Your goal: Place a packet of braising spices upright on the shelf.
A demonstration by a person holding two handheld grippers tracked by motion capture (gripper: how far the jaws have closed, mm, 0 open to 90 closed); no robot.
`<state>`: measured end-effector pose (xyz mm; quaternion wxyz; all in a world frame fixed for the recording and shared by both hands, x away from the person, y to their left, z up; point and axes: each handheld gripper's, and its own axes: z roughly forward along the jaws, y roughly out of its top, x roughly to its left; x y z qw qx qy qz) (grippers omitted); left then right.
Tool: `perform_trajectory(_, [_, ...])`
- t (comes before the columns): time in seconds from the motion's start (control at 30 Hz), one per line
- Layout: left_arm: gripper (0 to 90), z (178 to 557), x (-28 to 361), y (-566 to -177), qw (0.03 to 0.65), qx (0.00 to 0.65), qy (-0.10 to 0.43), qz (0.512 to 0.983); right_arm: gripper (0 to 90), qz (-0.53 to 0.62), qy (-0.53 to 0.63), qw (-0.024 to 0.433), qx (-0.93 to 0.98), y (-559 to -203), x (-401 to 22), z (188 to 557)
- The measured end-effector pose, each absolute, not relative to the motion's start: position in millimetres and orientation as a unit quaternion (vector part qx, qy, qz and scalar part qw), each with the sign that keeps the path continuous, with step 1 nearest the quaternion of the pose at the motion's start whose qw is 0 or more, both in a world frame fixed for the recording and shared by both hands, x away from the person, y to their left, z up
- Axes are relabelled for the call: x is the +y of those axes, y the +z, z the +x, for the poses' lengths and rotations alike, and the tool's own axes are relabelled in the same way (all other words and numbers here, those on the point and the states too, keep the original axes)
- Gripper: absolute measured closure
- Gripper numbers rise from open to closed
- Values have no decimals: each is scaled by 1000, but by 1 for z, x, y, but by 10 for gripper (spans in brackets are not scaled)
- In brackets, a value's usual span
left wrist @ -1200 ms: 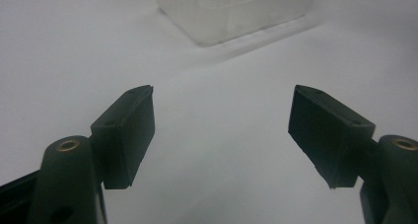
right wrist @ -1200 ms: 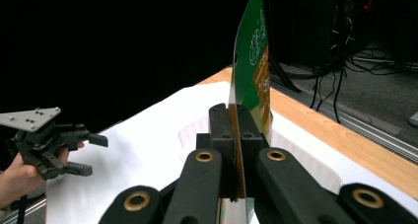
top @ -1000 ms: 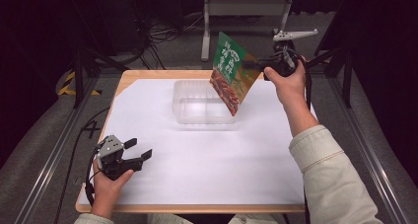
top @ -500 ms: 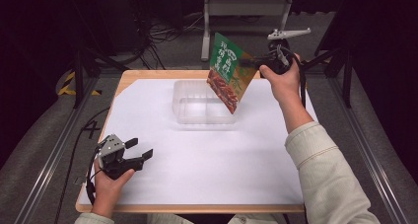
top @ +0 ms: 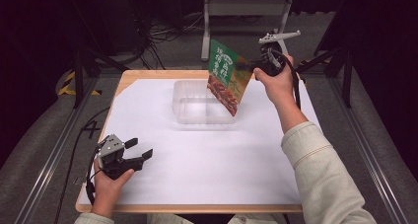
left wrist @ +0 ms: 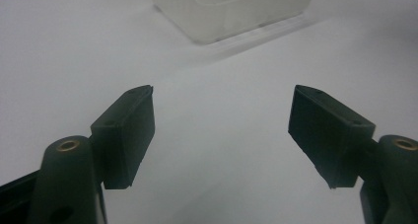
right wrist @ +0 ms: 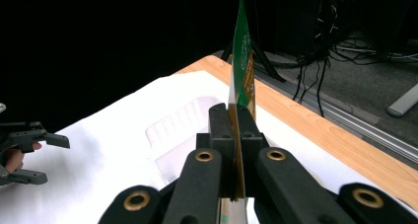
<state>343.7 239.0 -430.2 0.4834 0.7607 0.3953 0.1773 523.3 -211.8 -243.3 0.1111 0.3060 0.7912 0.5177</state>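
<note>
While the green snack packet (top: 226, 77) hangs in the air over the far right corner of the clear plastic tray (top: 197, 116), the right hand-held gripper (top: 248, 65) has it pinched by its right edge, jaws clamped tight on the thin foil; in the right gripper view the packet (right wrist: 242, 56) stands up edge-on between the two black jaws, the tray (right wrist: 185, 130) lying just beyond and below. So the pick-up looks done, and the carry is nearly there; the packet tilts with its lower end dipping towards the tray's opening, but nothing is inside the tray yet. What's left, by my reading: lower the packet into the tray, let go, pull the hand clear. Over at the near left of the white counter (top: 212, 184), the left hand-held gripper (top: 140, 152) sits low with its jaws spread wide and nothing between them; its own view shows bare counter (left wrist: 222, 150) between the fingers (left wrist: 129, 130) and the tray (left wrist: 231, 12) well ahead; it plays no part for now.
</note>
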Motion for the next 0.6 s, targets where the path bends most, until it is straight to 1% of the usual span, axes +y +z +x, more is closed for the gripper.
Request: perform_trajectory(0.6, [265,344,239,-430,483,393,176,762,900,322,489,105,804,-258,-201,532])
